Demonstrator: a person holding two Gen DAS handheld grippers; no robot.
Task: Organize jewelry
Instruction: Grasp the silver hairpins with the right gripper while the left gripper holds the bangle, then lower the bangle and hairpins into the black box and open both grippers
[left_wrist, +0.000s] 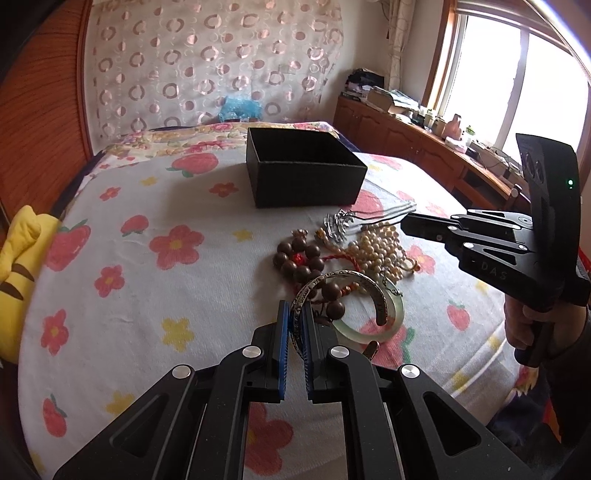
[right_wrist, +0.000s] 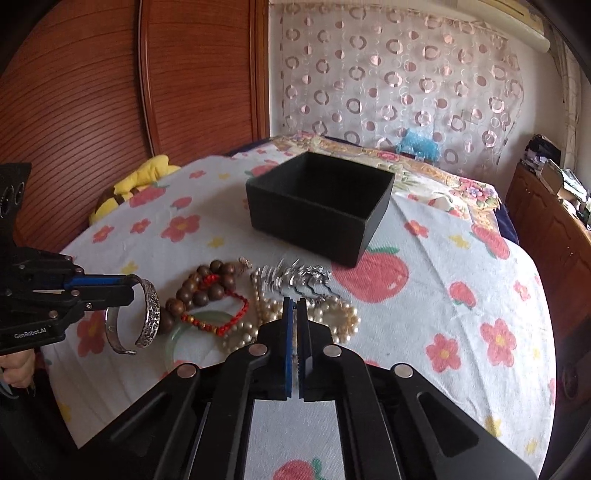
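In left claw (left_wrist: 294, 314): engraved silver cuff (left_wrist: 364, 286)

Not much text to be found here. "GenRobot.AI" is printed in small white letters on the side of the left gripper (right_wrist: 127, 291) body, seen from the right wrist view. On the right gripper (left_wrist: 404, 224), the letters "DAS" can be made out on its black side plate, faint and tilted. Engraving on the silver bangle (right_wrist: 149, 314) can't be read.

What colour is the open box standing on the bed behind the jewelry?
Black, inside and out. The box shows best in the right wrist view.
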